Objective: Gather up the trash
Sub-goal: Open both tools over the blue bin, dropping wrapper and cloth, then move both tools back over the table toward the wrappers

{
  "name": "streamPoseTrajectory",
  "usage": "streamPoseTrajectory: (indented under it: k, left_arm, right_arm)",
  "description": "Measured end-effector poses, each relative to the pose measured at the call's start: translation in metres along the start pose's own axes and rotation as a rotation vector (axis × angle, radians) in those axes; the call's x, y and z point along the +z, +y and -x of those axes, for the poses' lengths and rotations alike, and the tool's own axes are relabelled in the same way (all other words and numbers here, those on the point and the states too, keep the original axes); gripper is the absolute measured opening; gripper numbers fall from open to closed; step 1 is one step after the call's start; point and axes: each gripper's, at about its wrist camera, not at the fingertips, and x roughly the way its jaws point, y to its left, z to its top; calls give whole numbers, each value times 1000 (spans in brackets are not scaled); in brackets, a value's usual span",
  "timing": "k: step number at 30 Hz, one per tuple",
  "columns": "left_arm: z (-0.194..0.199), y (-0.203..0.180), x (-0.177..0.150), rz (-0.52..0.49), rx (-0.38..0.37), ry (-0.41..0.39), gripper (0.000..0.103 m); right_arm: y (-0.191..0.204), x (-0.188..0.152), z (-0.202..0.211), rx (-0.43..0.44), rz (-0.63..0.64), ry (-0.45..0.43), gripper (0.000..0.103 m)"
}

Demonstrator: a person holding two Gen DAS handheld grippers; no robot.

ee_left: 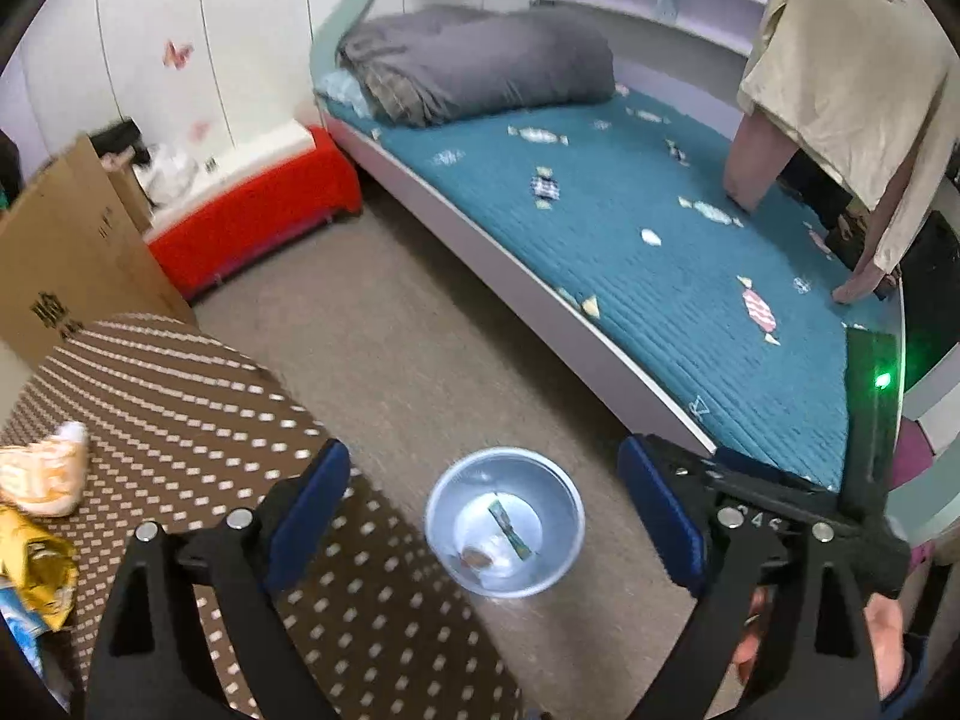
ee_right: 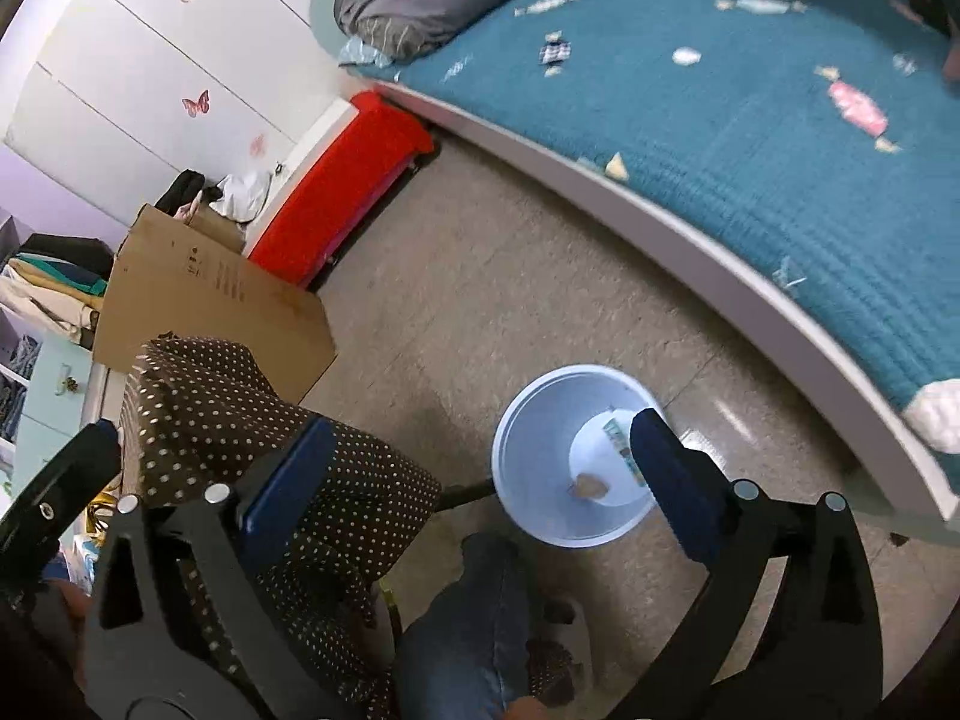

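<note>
The left wrist view alone shows the trash left on the worktop, a surface draped in brown cloth with pale dots: an orange-and-white crumpled wrapper at 9 o'clock, a gold foil wrapper below it, and a bit of blue-and-white packaging at the very edge. It also takes in beige and pink clothes hanging over the bed at 2 o'clock.

The right wrist view alone shows a knee in blue jeans at 6 o'clock, shelves of folded fabric at 9 o'clock, and the draped cloth falling over the worktop's corner.

Both views show a round, smooth, pale blue plastic bin standing on the speckled beige floor. In its bottom lie a thin green strip wrapper and a small brownish scrap. The bed has a quilted teal cover printed with candies, a folded grey duvet, and a curved white frame. A red bench and a brown cardboard box stand beyond.

The left gripper has its blue-padded jaws wide apart and holds nothing; the bin appears between them, lower down, at 6 o'clock of the view. The right gripper is likewise spread wide and empty, the bin showing between its jaws, its right pad overlapping the bin's far rim in view.
</note>
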Motion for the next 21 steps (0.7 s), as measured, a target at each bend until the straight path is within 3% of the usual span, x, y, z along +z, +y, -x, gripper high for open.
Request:
streamPoseTrajectory:
  k: [10,21]
  left_arm:
    - [93,12,-24,25,20,-157,92]
    - [181,55,-69,70,28,-275,94]
  right_arm:
    - [62,-9,98,14,112,-181,97]
    - [140,-45,166,80,257,-262,97]
